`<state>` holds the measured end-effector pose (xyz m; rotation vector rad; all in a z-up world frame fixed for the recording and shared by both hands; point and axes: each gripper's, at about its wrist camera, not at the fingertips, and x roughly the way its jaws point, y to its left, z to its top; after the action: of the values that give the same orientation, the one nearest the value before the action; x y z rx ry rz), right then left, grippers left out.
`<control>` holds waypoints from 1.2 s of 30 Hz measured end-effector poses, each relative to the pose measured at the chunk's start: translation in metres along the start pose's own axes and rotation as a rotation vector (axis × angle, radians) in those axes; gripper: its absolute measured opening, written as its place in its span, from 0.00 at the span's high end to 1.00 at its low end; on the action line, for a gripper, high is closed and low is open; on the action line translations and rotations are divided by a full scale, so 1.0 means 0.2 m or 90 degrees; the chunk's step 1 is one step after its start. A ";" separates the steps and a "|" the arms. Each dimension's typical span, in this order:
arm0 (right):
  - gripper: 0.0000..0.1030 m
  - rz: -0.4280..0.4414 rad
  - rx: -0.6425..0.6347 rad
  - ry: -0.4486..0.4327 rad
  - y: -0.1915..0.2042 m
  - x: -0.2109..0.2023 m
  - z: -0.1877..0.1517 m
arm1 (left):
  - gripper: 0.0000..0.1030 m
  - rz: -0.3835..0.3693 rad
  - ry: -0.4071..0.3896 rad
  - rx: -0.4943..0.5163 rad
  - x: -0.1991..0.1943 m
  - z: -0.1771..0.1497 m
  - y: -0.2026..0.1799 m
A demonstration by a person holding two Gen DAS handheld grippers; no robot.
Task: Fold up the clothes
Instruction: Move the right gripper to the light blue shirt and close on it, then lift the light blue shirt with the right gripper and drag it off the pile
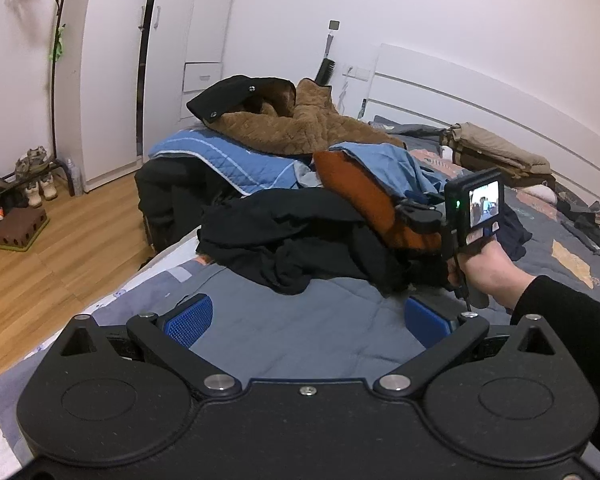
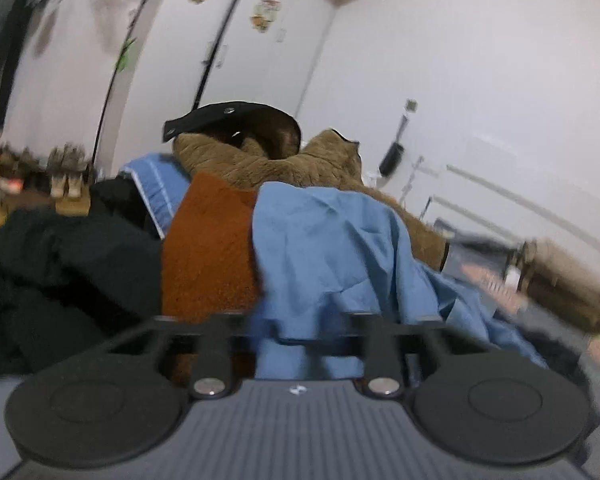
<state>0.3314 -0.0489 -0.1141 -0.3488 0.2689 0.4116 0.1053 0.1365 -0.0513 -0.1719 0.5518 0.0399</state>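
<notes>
Gripping, seemingly, blue shirt | right gripper clenched | left gripper spread, empty | pile rumpled

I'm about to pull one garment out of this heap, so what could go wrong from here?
1. The right gripper is buried where the rust fleece and light blue shirt overlap; its pads are hidden, so it may drag both.
2. The brown fleece coat lies on top of the heap and could slide off when something below moves.
3. The left gripper hangs open over the grey quilt, holding nothing, so the heap isn't steadied.
</notes>
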 end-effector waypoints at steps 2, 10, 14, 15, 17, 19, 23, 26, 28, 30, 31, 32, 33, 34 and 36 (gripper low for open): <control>0.96 -0.012 0.006 -0.001 0.01 -0.01 0.00 | 0.00 -0.001 0.000 0.004 0.00 0.00 0.00; 0.98 0.016 0.140 -0.068 -0.08 -0.31 0.03 | 0.00 0.001 -0.001 0.006 0.00 0.01 0.00; 1.00 0.055 0.185 -0.080 -0.09 -0.50 0.04 | 0.00 -0.002 -0.005 0.002 -0.01 0.01 0.00; 1.00 0.065 0.194 -0.089 -0.09 -0.56 0.03 | 0.00 -0.003 -0.007 0.002 -0.02 0.01 0.00; 1.00 0.077 0.187 -0.095 -0.07 -0.69 0.02 | 0.00 -0.005 -0.008 0.003 -0.02 0.01 0.00; 1.00 0.083 0.173 -0.082 -0.06 -0.76 0.01 | 0.00 -0.002 -0.008 0.004 -0.03 0.01 0.00; 1.00 0.070 0.148 -0.057 -0.06 -0.76 0.00 | 0.00 -0.010 -0.012 -0.002 -0.05 0.01 -0.01; 0.91 0.093 0.207 -0.025 -0.10 -0.67 0.00 | 0.00 -0.015 -0.017 -0.003 -0.06 0.01 -0.01; 0.78 0.124 0.283 -0.007 -0.15 -0.60 -0.02 | 0.00 -0.014 -0.014 -0.006 -0.05 0.01 0.00; 0.54 0.148 0.369 -0.003 -0.20 -0.52 -0.05 | 0.00 -0.011 -0.010 -0.008 -0.03 0.01 0.00; 0.44 0.155 0.410 -0.001 -0.23 -0.48 -0.06 | 0.00 -0.009 -0.009 -0.007 -0.03 0.01 0.01; 0.41 0.162 0.447 -0.001 -0.24 -0.44 -0.09 | 0.00 -0.005 -0.007 -0.005 -0.02 0.01 0.01; 0.40 0.170 0.473 -0.001 -0.26 -0.39 -0.11 | 0.00 -0.002 -0.006 -0.005 -0.01 0.01 0.01; 0.39 0.176 0.500 0.005 -0.28 -0.34 -0.13 | 0.00 -0.001 -0.005 -0.005 -0.01 0.00 0.02; 0.38 0.197 0.559 0.015 -0.31 -0.25 -0.19 | 0.00 -0.002 -0.006 -0.006 0.00 0.00 0.03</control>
<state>0.3061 -0.1330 -0.1144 0.5553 0.4992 0.5504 0.1054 0.1418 -0.0525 -0.1822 0.5415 0.0403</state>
